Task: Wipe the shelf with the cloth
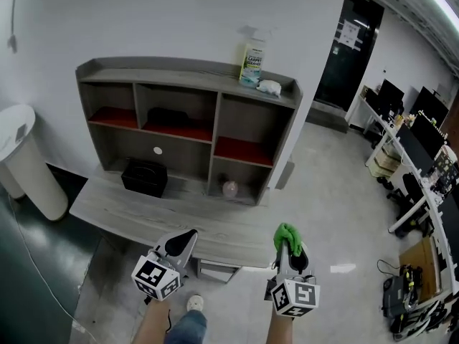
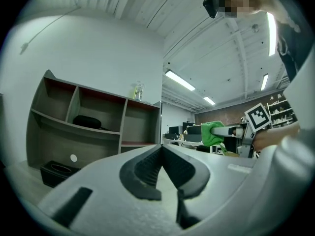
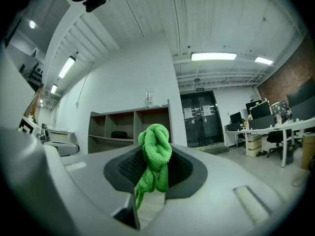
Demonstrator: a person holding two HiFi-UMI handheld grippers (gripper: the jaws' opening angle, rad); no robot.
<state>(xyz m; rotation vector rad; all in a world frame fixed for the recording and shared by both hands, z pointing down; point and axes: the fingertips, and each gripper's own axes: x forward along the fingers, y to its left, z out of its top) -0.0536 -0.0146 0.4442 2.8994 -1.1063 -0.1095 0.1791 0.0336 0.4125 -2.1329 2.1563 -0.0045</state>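
A grey shelf unit (image 1: 188,72) with red-lined compartments stands on a grey desk against the white wall; it also shows in the left gripper view (image 2: 98,122) and far off in the right gripper view (image 3: 129,127). My right gripper (image 1: 287,241) is shut on a bunched green cloth (image 1: 287,234) (image 3: 155,156), held in front of the desk's near edge. My left gripper (image 1: 185,241) (image 2: 161,152) is shut with nothing in it, left of the right one. Both are well short of the shelf.
On the shelf top stand a spray bottle (image 1: 252,61) and a white rag (image 1: 270,87). A black box (image 1: 144,177) sits on the desk (image 1: 129,210), a dark case in the middle compartment. A white bin (image 1: 25,160) stands at left. Office desks with monitors (image 1: 409,131) fill the right.
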